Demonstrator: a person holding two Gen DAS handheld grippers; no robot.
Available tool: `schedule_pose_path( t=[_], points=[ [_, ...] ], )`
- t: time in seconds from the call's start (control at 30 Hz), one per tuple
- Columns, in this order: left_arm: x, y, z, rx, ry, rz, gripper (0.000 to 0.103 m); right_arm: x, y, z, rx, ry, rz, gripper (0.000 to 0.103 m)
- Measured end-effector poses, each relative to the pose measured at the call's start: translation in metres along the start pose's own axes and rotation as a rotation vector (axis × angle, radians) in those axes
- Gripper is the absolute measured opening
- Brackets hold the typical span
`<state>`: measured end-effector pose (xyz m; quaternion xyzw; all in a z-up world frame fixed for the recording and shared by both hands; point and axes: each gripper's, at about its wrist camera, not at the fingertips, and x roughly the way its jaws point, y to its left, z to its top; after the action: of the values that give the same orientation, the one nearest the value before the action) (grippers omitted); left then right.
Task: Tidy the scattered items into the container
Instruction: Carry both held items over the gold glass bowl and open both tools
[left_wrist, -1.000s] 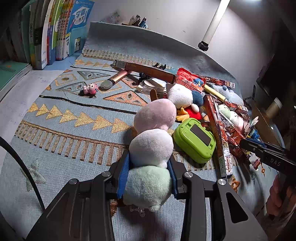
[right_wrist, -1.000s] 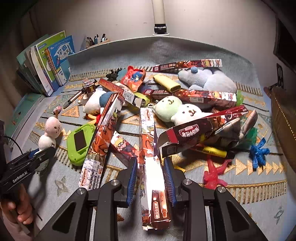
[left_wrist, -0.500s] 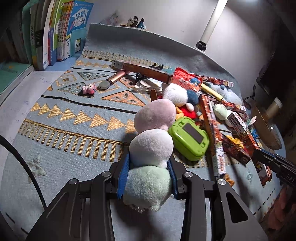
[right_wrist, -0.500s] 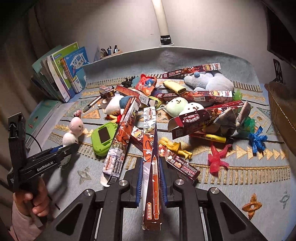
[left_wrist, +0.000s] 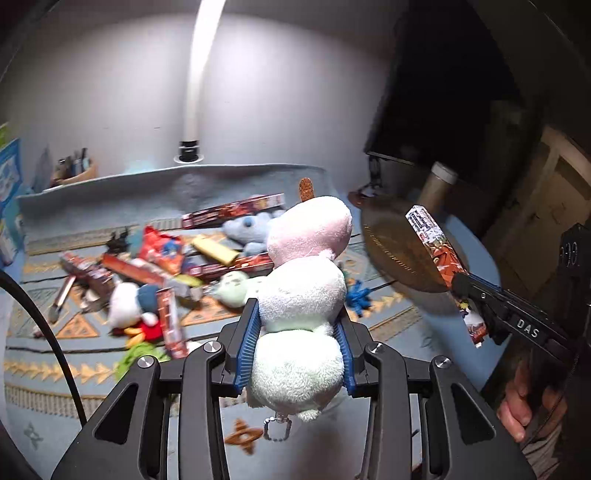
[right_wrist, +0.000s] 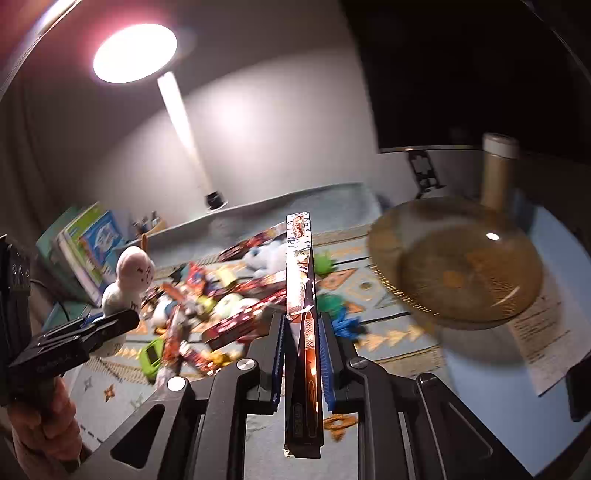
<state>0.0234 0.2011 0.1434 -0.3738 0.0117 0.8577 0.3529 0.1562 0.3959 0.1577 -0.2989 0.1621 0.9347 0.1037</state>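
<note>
**Both tongs loaded, bowl ahead**

Left tongs (left_wrist: 295, 343) pinch the plush (left_wrist: 306, 291); right tongs (right_wrist: 303, 354) are pressed together on a long box (right_wrist: 300, 273). We judge both should travel over the brown bowl (right_wrist: 458, 258) at the right, box tipped low before release so it doesn't bridge the rim. Other toys litter the patterned mat (left_wrist: 391, 314) on the counter, under a lamp (right_wrist: 135, 53) with books (right_wrist: 92, 240) at the wall.

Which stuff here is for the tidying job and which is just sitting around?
For the job:
- plush dango toy in left gripper
- long printed box in right gripper
- brown bowl
- toys on the rug

Just sitting around:
- lamp
- books
- printed paper
</note>
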Motion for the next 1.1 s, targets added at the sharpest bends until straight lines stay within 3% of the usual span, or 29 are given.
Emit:
schedule_pose_path(
  t=[0.07, 0.17, 0.37, 0.43, 0.5, 0.6, 0.83, 1.1],
  points=[
    [0.021, -0.028, 0.018, 0.034, 0.013, -0.070, 0.034, 0.000, -0.035, 0.015, 0.089, -0.001, -0.056, 0.016],
    [0.061, -0.066, 0.038, 0.075, 0.047, -0.115, 0.034, 0.010, -0.087, 0.030, 0.231, 0.026, -0.105, 0.016],
    [0.142, -0.116, 0.061, 0.067, 0.150, -0.233, 0.035, 0.043, -0.132, 0.045, 0.294, 0.074, -0.170, 0.016],
    [0.163, -0.124, 0.068, 0.043, 0.160, -0.299, 0.040, 0.053, -0.139, 0.049, 0.296, 0.073, -0.173, 0.016],
    [0.182, -0.128, 0.074, 0.004, 0.181, -0.334, 0.057, 0.063, -0.142, 0.050, 0.290, 0.065, -0.179, 0.017],
    [0.199, -0.125, 0.078, -0.065, 0.197, -0.331, 0.060, 0.065, -0.152, 0.048, 0.318, 0.065, -0.170, 0.020],
    [0.170, -0.118, 0.074, -0.103, 0.169, -0.327, 0.060, 0.038, -0.156, 0.034, 0.306, 0.028, -0.187, 0.020],
    [0.069, -0.071, 0.045, -0.111, 0.024, -0.277, 0.061, -0.003, -0.115, 0.015, 0.219, 0.004, -0.088, 0.024]
  ],
)
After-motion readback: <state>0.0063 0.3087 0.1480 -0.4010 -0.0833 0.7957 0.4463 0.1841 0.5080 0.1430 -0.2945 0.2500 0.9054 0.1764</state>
